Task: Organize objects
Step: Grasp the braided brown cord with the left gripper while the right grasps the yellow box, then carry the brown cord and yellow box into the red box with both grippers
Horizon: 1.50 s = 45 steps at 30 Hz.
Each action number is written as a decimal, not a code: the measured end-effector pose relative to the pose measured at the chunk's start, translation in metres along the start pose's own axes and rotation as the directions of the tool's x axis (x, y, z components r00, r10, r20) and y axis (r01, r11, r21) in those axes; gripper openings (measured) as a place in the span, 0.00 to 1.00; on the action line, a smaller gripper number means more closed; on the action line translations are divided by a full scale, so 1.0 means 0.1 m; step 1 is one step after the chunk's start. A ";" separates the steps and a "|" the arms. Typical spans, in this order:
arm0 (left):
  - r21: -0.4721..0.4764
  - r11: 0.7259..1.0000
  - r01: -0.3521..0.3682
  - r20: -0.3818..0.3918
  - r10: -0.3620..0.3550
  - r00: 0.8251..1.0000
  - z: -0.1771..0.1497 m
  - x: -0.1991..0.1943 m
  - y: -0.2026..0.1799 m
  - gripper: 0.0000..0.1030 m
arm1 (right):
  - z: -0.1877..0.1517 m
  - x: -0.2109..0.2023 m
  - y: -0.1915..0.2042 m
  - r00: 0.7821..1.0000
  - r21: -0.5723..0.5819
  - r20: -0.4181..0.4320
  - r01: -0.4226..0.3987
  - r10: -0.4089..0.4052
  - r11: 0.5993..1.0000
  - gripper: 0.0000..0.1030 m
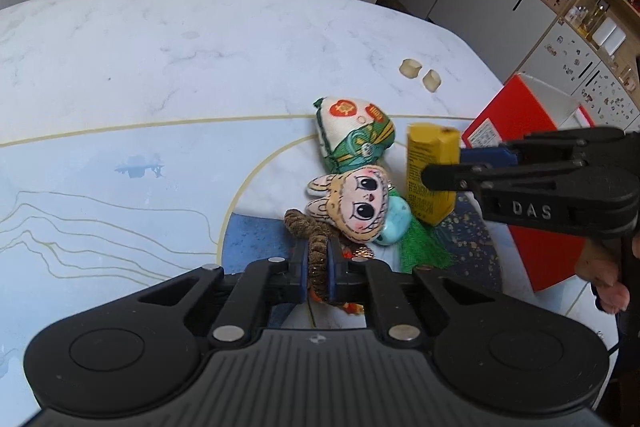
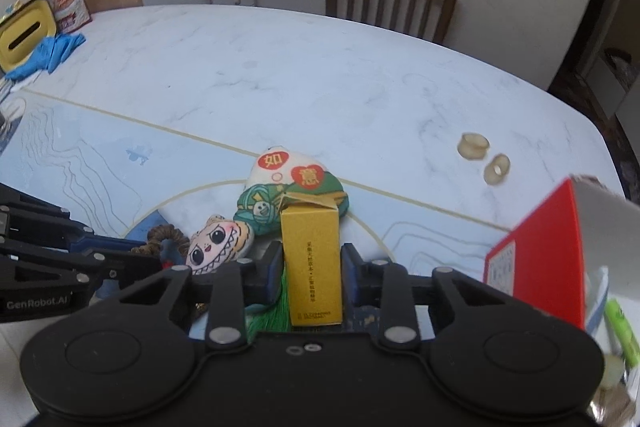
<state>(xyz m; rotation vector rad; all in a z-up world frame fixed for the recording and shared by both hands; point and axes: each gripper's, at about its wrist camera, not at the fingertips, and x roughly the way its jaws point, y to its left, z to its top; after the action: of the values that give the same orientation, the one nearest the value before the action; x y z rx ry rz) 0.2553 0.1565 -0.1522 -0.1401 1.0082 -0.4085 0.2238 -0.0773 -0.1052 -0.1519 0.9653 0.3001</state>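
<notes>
Jaws of the left gripper (image 1: 318, 265) are pinched on the brown cord (image 1: 310, 235) of the doll charm (image 1: 358, 205), those of the right gripper (image 2: 312, 269) on the yellow box (image 2: 314, 259), likely to lift both from the desk (image 1: 160, 67) centre into the red box (image 2: 540, 247) at its right edge.

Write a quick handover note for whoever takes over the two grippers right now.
Left gripper: shut on the brown braided cord beside the doll-face plush.
Right gripper: shut on the yellow box, which stands upright.
Green-and-white pouch lies behind the plush; two small cream rings sit apart on the table. Red box is at the right.
Done: both items gripped. Left: everything still to be sorted; nothing looks put away yet.
</notes>
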 end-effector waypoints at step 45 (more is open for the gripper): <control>0.225 0.950 0.214 0.056 -0.232 0.971 0.35 -0.54 -2.46 0.09 | -0.94 -2.00 -2.14 0.991 0.336 0.107 0.034 -0.074 0.941 0.27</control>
<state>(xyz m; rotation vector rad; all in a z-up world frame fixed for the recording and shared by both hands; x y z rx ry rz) 0.1940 -0.0501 -0.0168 -0.0726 0.8627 -0.7122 0.1113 -0.3408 0.0060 0.1484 0.8788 0.0900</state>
